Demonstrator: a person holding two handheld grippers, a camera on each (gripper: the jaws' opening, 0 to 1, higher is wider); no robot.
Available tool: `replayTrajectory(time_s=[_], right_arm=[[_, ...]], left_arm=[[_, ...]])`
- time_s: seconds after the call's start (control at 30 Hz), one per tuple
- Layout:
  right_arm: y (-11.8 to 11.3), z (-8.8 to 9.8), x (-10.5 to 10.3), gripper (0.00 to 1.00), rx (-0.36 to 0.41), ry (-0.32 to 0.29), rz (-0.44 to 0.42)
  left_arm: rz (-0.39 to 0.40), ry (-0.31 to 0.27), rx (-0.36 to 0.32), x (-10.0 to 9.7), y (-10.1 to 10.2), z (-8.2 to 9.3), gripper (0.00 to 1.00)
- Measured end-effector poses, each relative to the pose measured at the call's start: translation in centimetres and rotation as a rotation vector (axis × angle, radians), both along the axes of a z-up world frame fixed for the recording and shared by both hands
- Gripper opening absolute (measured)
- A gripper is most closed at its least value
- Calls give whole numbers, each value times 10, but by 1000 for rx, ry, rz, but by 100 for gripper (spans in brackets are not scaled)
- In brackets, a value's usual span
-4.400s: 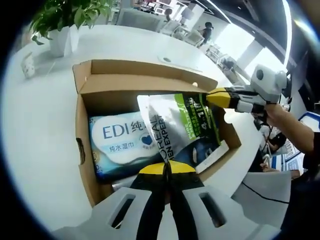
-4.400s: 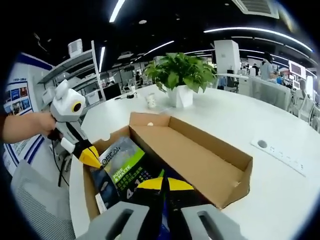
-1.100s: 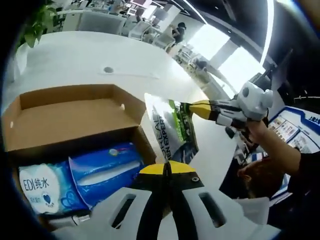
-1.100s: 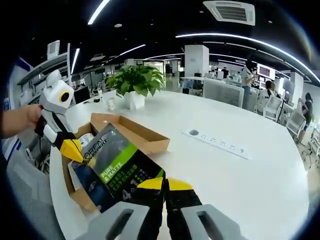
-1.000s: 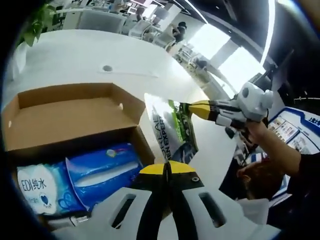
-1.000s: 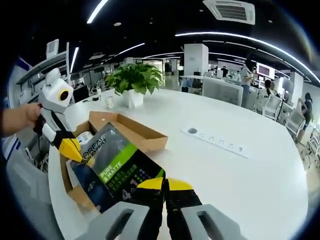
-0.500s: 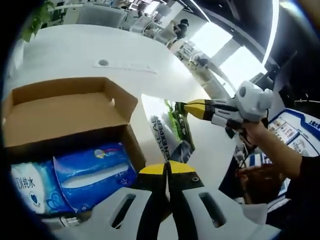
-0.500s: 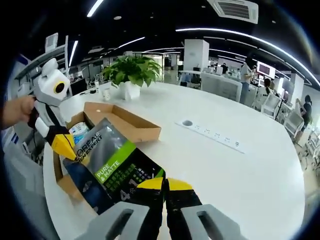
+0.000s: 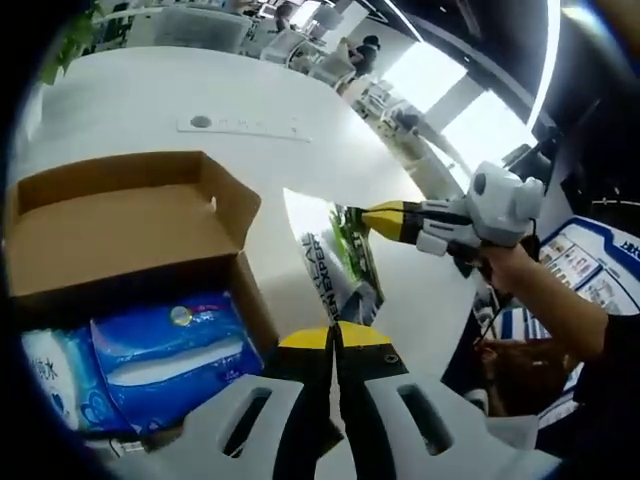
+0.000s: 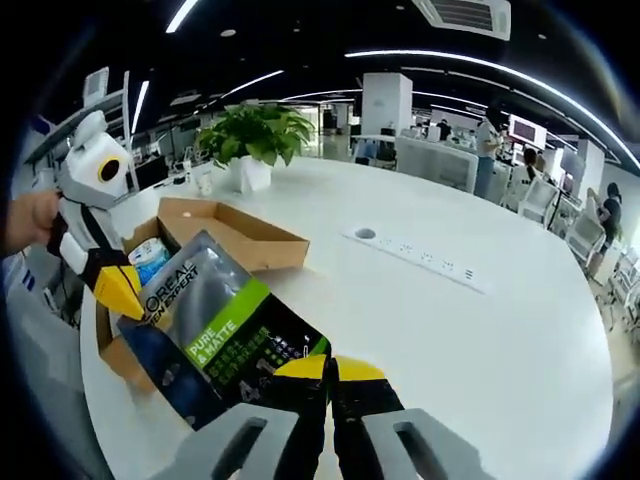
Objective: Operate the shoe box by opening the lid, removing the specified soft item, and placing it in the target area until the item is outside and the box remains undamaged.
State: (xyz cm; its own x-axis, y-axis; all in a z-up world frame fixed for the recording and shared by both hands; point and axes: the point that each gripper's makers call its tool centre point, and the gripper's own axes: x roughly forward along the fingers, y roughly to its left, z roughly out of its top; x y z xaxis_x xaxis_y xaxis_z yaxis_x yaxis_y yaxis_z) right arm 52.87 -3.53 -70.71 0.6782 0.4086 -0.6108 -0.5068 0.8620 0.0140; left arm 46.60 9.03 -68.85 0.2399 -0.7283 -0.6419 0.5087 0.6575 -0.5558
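Note:
The open cardboard shoe box (image 9: 232, 205) lies at the left of the left gripper view, with blue wet-wipe packs (image 9: 165, 348) inside. A grey, green and black L'Oreal pouch (image 9: 338, 262) hangs in the air just right of the box, over the white table. My left gripper (image 9: 335, 333) is shut on its lower corner. My right gripper (image 9: 366, 217) comes in from the right, shut on its upper edge. In the right gripper view the pouch (image 10: 222, 330) stretches between my right gripper (image 10: 331, 364) and the left gripper (image 10: 124, 298), in front of the box (image 10: 235, 228).
The round white table (image 10: 450, 330) spreads wide to the right, with a power strip (image 10: 415, 256) set into it. A potted plant (image 10: 255, 140) stands behind the box. A person's hand and sleeve (image 9: 545, 300) hold the right gripper. Office desks and people are far behind.
Both grippers have carried the pouch further out to the right of the box and a little lower toward the table. Both stay shut on it.

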Motion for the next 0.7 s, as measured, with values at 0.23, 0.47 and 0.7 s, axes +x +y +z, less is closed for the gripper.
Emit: replayTrajectory(time_s=[0.23,0.47,0.7], right_arm=[[-5,-15,3,0,0,19,-23],[-10,-23,9,0,-9,32,-34],[-13,-33,11,0,-20,41,-35]], left_arm=[[-6,-15,43,4,-6,-8,0],[-11,-25,65,10,-11,-14,0],[-24,-57,117,10,-14,-26,0]])
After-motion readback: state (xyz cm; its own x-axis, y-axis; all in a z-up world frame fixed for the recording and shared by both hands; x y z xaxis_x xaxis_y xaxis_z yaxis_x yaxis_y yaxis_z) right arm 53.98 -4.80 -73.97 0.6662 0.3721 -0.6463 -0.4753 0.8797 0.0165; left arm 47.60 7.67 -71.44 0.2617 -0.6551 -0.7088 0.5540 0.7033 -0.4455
